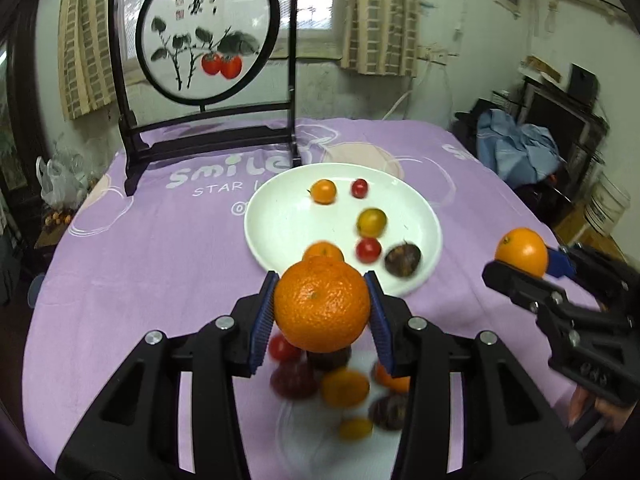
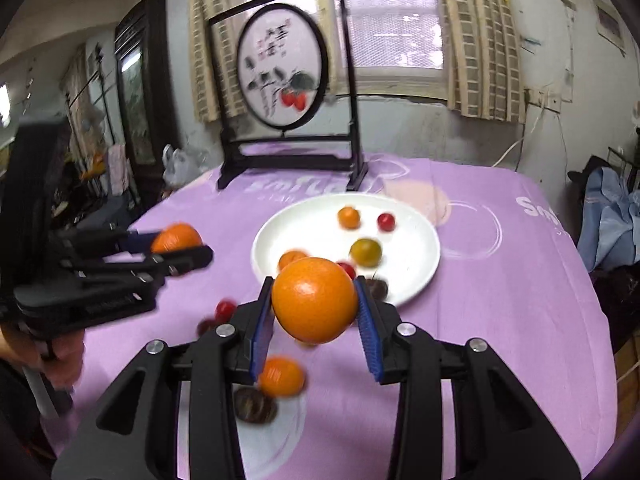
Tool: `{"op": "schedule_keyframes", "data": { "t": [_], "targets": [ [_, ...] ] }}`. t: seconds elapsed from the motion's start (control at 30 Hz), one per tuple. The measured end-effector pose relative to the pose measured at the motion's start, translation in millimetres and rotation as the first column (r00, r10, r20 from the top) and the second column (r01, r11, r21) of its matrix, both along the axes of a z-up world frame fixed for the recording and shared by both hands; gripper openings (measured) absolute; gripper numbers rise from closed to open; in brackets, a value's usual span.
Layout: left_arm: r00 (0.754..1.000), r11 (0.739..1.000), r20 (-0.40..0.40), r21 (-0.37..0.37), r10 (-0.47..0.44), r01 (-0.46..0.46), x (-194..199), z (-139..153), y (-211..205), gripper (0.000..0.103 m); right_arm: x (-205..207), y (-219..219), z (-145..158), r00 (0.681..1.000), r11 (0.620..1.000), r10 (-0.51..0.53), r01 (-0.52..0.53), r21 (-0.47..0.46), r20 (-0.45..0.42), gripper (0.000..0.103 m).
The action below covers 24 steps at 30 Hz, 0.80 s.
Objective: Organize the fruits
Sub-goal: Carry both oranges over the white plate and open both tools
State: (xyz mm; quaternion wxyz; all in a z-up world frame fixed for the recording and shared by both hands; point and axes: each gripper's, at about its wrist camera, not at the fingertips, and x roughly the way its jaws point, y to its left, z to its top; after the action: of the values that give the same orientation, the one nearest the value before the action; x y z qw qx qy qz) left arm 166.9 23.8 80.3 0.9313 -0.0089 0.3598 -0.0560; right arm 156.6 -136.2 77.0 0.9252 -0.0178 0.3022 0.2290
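Note:
My left gripper (image 1: 322,304) is shut on a rough-skinned mandarin (image 1: 322,304) and holds it above the purple cloth, short of a white plate (image 1: 280,216). My right gripper (image 2: 316,300) is shut on a smooth orange (image 2: 316,300), also held above the cloth near the plate (image 2: 400,284). The plate holds several small fruits: orange, red and yellow-green cherry tomatoes (image 1: 372,222) and a dark round fruit (image 1: 403,259). Each gripper shows in the other's view: the right one (image 1: 522,258), the left one (image 2: 176,242). More fruits (image 1: 345,388) lie blurred below my left fingers.
A black-framed round painted screen (image 1: 208,36) stands at the far edge of the table behind the plate. The purple cloth (image 1: 140,260) covers the table. A blue cloth heap (image 1: 520,152) and clutter lie off the table's right side.

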Motion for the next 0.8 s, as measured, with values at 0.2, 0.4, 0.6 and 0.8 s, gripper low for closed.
{"op": "schedule_keyframes", "data": {
  "t": [0.2,0.4,0.6,0.8],
  "targets": [
    [0.996,0.998,-0.06,0.021,0.061,-0.06,67,-24,-2,0.044,48,25,-35,0.997,0.998,0.017,-0.022,-0.063,-0.08,0.039],
    [0.984,0.993,-0.138,-0.005,0.115,-0.117,108,-55,13,0.044,69,48,-64,0.988,0.99,0.053,-0.071,-0.119,-0.146,0.039],
    [0.975,0.981,-0.156,-0.091,0.158,-0.174,122,-68,25,0.065,82,53,-72,0.98,0.991,0.059,-0.08,-0.104,-0.191,0.051],
    [0.988,0.989,-0.065,-0.053,0.138,-0.142,98,-44,17,0.076,65,33,-59,0.989,0.999,0.022,-0.028,-0.037,-0.146,0.062]
  ]
}}
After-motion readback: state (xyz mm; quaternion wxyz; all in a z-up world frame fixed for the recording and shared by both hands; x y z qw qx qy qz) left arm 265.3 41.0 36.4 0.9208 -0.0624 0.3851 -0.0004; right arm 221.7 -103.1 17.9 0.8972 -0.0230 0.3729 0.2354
